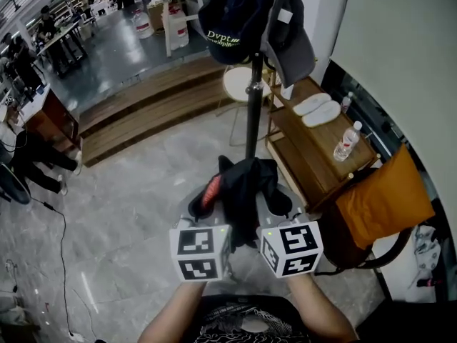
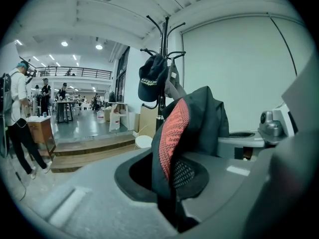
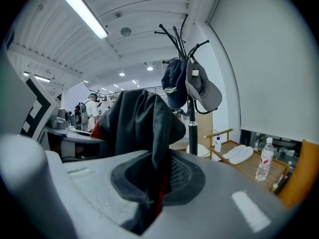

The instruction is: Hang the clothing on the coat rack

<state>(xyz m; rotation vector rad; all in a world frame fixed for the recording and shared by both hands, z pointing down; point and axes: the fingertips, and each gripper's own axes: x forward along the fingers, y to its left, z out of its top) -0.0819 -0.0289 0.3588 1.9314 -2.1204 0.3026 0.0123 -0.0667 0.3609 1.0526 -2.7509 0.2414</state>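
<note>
A black garment with a red mesh lining point(image 1: 241, 186) is bunched between both grippers, held up in front of the coat rack's black pole point(image 1: 253, 102). My left gripper point(image 1: 212, 204) is shut on the garment point(image 2: 185, 133) at its left side. My right gripper point(image 1: 268, 204) is shut on the garment point(image 3: 142, 126) at its right side. The rack point(image 2: 163, 39) holds a dark cap with yellow lettering point(image 1: 230, 16) and a grey cap point(image 1: 291, 36) on its upper hooks point(image 3: 180, 36). Several top hooks stand bare.
A wooden bench point(image 1: 314, 145) to the right of the rack carries white slippers point(image 1: 316, 108) and a water bottle point(image 1: 347, 141). An orange cushion point(image 1: 383, 197) lies on a chair at the right. Wooden steps point(image 1: 150, 109) and people at desks point(image 1: 28, 56) are behind.
</note>
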